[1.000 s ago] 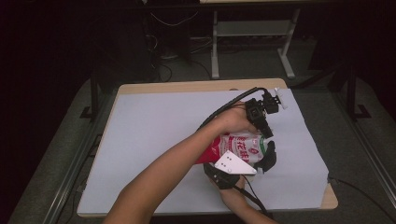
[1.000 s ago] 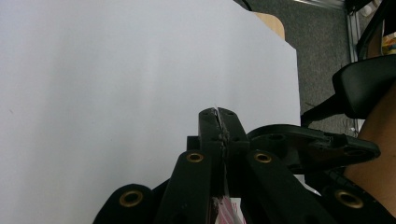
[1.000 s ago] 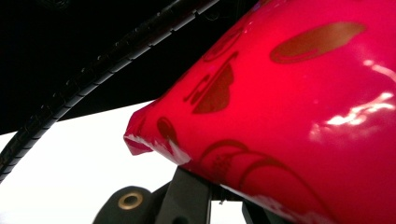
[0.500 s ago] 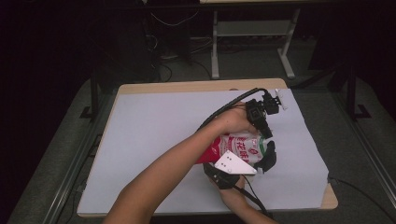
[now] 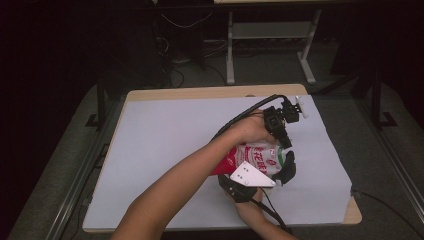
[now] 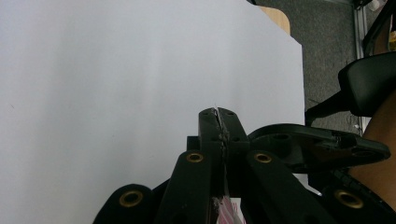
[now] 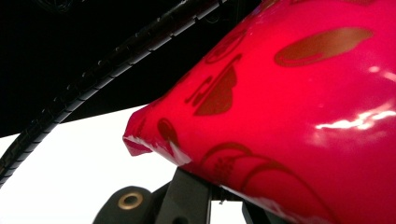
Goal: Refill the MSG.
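Gripper, left: jaws pressed together on a thin edge of the pouch. Gripper, right: jaws clamped on the pouch's other end. Pouch: red and white, sealed, held between both just above the bench. Progress: grasp made; opening, if meant, not begun. Pose: left forearm reaches diagonally across; right hand low, near the front edge.

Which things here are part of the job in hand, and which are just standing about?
In the job:
- red and white bag
- left hand-held gripper, shut on the bag's edge
- right hand-held gripper, shut on the bag

Just about:
- white sheet covering the table
- metal stand on the floor behind
- loose cables on the floor
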Available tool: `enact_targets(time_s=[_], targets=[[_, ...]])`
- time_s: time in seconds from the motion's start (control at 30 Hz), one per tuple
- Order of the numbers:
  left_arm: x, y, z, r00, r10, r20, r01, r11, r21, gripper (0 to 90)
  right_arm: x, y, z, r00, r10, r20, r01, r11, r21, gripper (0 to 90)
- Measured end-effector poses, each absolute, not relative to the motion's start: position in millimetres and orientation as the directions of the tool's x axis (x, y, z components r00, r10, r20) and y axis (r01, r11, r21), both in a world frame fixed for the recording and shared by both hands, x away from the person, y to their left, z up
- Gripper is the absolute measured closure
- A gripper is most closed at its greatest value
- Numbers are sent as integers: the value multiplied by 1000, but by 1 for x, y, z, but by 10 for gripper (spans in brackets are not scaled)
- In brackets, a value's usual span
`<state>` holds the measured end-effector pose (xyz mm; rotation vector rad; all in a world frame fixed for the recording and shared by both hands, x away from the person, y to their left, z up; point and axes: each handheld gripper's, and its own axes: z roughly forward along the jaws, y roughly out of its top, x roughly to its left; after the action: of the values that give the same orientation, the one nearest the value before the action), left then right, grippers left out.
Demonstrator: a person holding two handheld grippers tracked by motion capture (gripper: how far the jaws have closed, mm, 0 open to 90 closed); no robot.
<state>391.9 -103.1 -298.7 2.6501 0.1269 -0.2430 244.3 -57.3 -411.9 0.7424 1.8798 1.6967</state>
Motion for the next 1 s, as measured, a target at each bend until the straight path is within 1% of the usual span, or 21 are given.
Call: enact_targets(time_s=[0.57, 1.0], targets=[[392, -104, -298, 979, 50, -196, 134, -884, 449, 899, 245, -58, -411, -727, 686, -7, 61, 75, 995, 900], [390, -99, -292, 978, 43, -205, 138, -870, 474, 898, 245, -57, -412, -730, 683, -6, 67, 80, 995, 900]])
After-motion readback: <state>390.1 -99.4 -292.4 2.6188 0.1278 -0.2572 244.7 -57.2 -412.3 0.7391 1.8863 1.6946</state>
